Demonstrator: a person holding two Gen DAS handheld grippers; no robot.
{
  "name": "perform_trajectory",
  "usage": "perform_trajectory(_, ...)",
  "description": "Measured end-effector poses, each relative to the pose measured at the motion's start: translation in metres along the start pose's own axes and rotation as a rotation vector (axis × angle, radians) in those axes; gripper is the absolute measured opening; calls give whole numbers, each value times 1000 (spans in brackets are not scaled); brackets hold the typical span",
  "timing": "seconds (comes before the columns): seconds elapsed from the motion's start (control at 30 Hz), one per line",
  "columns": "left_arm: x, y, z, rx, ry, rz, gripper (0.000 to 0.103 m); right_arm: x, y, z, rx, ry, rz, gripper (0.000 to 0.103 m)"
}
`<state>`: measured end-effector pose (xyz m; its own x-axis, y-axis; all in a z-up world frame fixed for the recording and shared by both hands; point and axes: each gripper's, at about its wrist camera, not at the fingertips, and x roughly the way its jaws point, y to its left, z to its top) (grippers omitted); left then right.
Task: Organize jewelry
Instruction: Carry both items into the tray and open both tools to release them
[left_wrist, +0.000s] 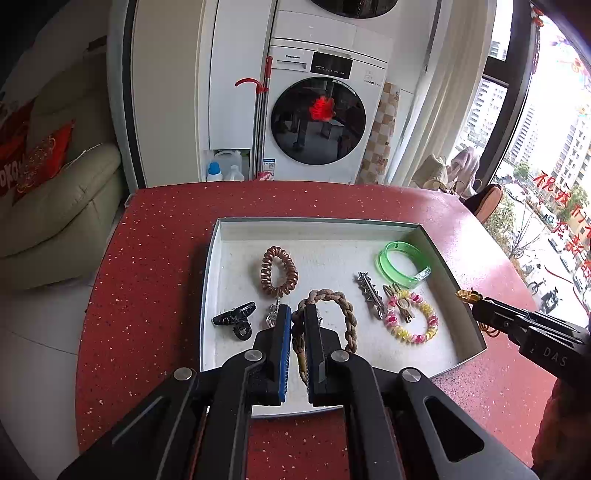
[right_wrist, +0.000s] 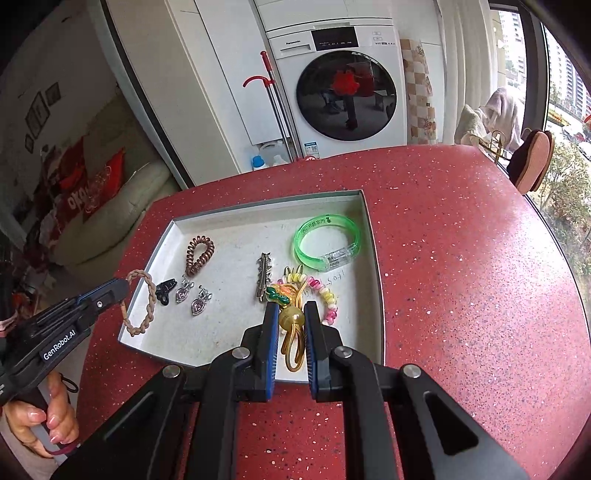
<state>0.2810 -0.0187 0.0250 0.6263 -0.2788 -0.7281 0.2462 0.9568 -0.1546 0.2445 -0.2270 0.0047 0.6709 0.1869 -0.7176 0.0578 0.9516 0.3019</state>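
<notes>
I have both tools loaded. My left tool (left_wrist: 298, 314) is clenched on the braided brown hair tie (left_wrist: 332, 317), whose loop hangs out over the near middle of the white tray (left_wrist: 221, 236). My right tool (right_wrist: 291, 314) is clenched on the amber hair tie with a yellow bead (right_wrist: 291, 321), at the tray's near right, just above the pink-and-yellow coil tie (right_wrist: 327, 299).

Lying in the tray are the brown coil tie (left_wrist: 279, 271) far left, the black claw clip (left_wrist: 236, 317) near left, the silver hair clip (left_wrist: 371, 293) in the middle and the green bangle (left_wrist: 404, 264) far right; two silver pendants (right_wrist: 192, 299) show in the right view.

To do this step well, I judge I should carry both ties clear of the tray's wall before setting them down on the red desk (left_wrist: 155, 258), keeping the dangling loops from snagging the clips, and hold the grips firm, since both ties are thin and springy.
</notes>
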Motion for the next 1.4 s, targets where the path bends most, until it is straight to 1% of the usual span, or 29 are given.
perform_trajectory(0.17,14,-4,3,10,18,4,25,13,-1,9,7,7,-4,14)
perform_trajectory(0.37,25,0,1,11,37,13,25,22,-7,14,20,13,2,15)
perform_trajectory(0.53,38,0,-2,13,65,22,25,36,-8,16,46,43,26,14)
perform_trajectory(0.63,45,-4,-4,34,70,39,25,44,-4,16,37,58,28,15)
perform_trajectory(0.8,54,-8,-9,58,83,75,25,59,4,12,-4,76,-16,14)
perform_trajectory(0.97,63,-10,-15,88,97,107,25,71,2,3,-8,102,-45,15)
perform_trajectory(1.13,70,-11,-22,111,104,147,26,75,1,-1,-15,106,-53,15)
perform_trajectory(1.3,71,-12,-25,113,112,157,26,75,1,-4,-21,119,-54,15)
perform_trajectory(1.33,70,-12,-25,110,112,154,26,74,1,-4,-15,121,-50,17)
perform_trajectory(1.4,68,-13,-25,109,107,152,26,72,0,-5,-7,120,-43,24)
